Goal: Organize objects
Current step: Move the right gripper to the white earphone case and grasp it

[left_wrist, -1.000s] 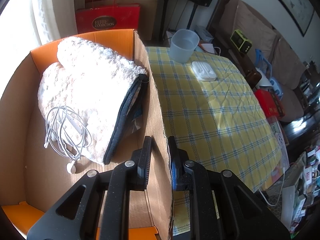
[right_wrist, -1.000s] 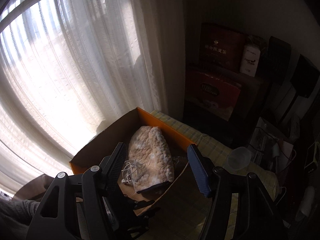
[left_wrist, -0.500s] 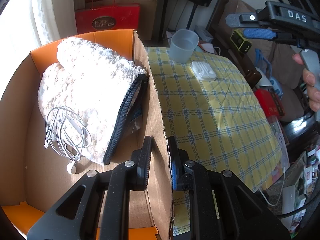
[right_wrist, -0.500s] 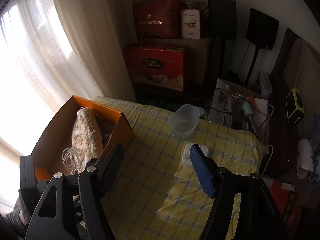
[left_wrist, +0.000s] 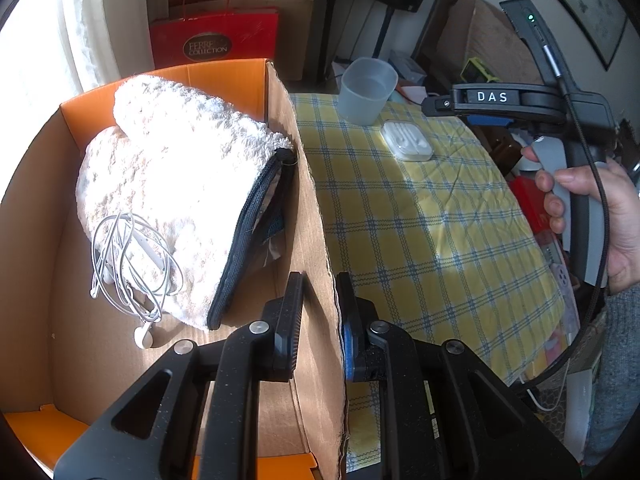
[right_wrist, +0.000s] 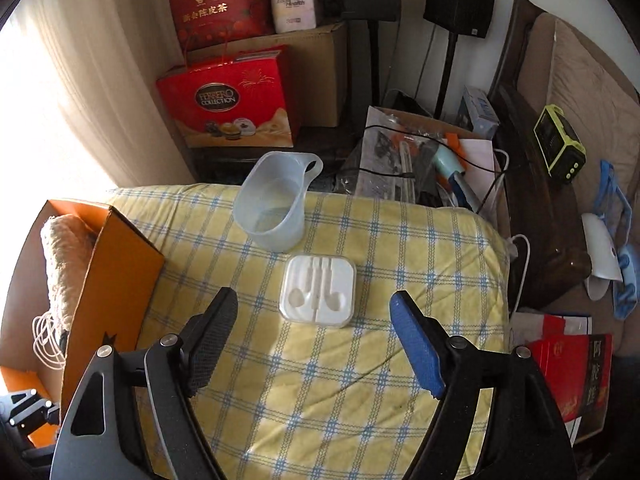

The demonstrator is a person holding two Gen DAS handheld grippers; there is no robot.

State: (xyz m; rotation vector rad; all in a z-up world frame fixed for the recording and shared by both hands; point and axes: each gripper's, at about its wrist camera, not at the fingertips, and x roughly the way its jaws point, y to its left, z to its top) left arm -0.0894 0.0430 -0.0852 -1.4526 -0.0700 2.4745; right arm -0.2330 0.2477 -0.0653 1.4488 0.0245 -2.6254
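Note:
My left gripper (left_wrist: 319, 284) is shut on the right wall of the orange cardboard box (left_wrist: 316, 216), one finger inside, one outside. In the box lie a fluffy white pouch (left_wrist: 180, 184) with a dark zipper and tangled white earphones (left_wrist: 128, 256). On the yellow checked tablecloth (right_wrist: 360, 380) lie a white earphone case (right_wrist: 318, 290) and a translucent plastic cup (right_wrist: 276, 204). My right gripper (right_wrist: 314, 304) is open and empty above the table, its fingers on either side of the case's near end. It also shows in the left wrist view (left_wrist: 460, 114), beyond the case (left_wrist: 407, 140).
The box (right_wrist: 116, 264) stands at the table's left end by the curtained window. Behind the table are red gift boxes (right_wrist: 228, 100), a cardboard box, speakers and a cluttered carton (right_wrist: 420, 160). A sofa with a green device (right_wrist: 558, 144) stands to the right.
My right gripper has swung from facing the window and box down over the table, now hovering close to the earphone case. The left gripper has held still on the box wall.

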